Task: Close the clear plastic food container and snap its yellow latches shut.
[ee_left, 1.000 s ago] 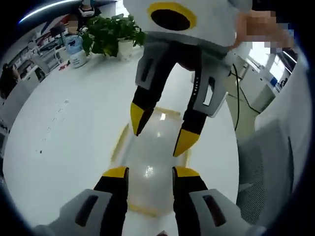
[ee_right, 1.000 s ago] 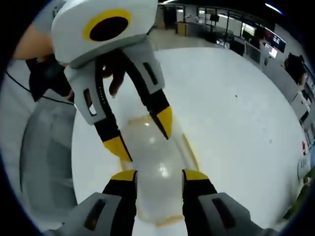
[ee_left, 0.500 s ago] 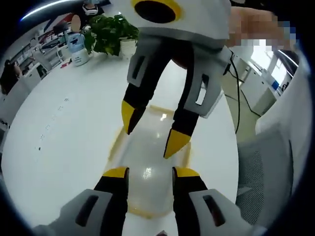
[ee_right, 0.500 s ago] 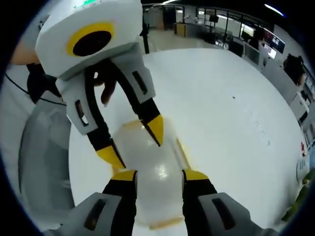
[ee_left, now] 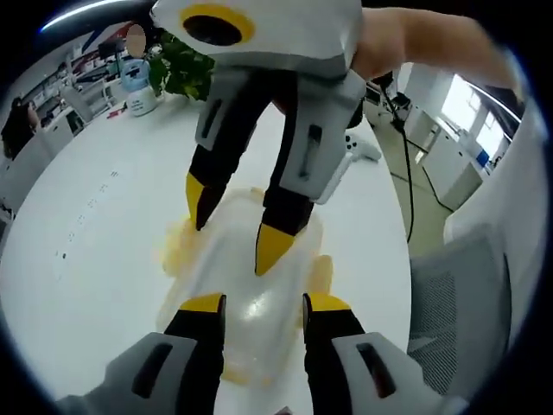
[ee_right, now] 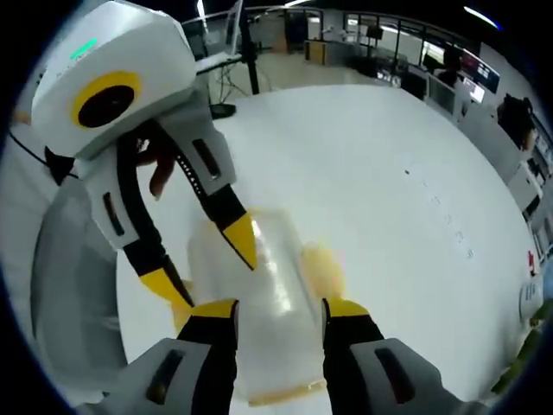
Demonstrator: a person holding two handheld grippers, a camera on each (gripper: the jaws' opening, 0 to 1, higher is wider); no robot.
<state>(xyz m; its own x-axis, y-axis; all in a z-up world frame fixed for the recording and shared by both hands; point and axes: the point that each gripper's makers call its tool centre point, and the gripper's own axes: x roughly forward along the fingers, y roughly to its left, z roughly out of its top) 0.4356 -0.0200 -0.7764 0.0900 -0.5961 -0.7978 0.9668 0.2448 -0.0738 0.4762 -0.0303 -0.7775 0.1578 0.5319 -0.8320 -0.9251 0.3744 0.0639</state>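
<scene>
The clear plastic food container (ee_left: 251,290) lies on the white table, its lid on top and yellow latches (ee_left: 177,244) flaring out at the sides. My left gripper (ee_left: 263,304) is open, jaws apart just above the lid's near end. The right gripper (ee_left: 235,223) reaches in from above, open, with its yellow fingertips (ee_left: 275,248) down on the lid's far half. In the right gripper view the container (ee_right: 272,277) sits under my right gripper (ee_right: 278,309), a yellow latch (ee_right: 324,264) sticks out on its right, and the left gripper (ee_right: 204,264) comes in from the left over the lid.
The white table (ee_left: 95,216) spreads wide to the left. A potted plant (ee_left: 186,65) and a blue-capped jar (ee_left: 134,86) stand at its far edge. A grey mesh chair (ee_left: 467,303) is close beside the table, and a cable (ee_left: 406,173) hangs near it. A person's hand holds each gripper.
Both grippers have come lower and closer over the lid, the right one sliding across it. The container looks larger and its yellow latches now flare outward.
</scene>
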